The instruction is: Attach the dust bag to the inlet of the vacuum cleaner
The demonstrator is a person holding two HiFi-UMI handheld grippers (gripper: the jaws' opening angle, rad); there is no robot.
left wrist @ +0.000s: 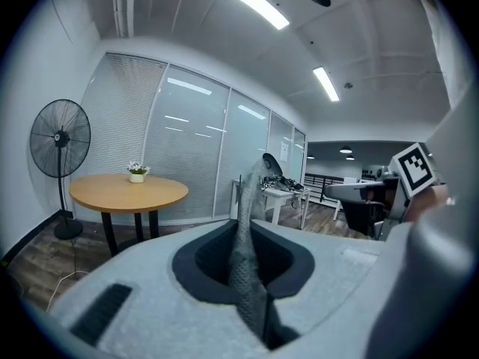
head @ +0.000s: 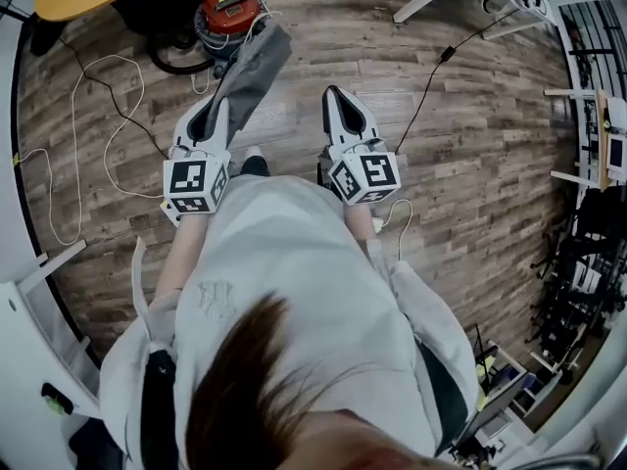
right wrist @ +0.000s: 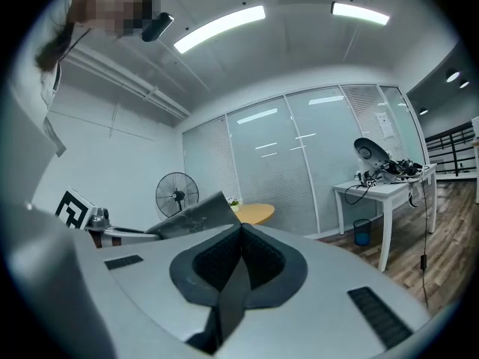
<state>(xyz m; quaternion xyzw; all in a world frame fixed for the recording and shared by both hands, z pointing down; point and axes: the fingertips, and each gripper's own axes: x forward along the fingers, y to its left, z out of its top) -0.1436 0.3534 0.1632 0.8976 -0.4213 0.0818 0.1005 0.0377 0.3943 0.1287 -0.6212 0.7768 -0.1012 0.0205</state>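
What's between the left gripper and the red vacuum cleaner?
Head view: the grey dust bag, clamped in the left gripper, stretches toward the vacuum cleaner, over wood floor.

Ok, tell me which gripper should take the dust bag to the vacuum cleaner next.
The left gripper. Its jaws are shut on the grey dust bag, which points toward the red vacuum cleaner on that side. The right gripper is shut and empty.
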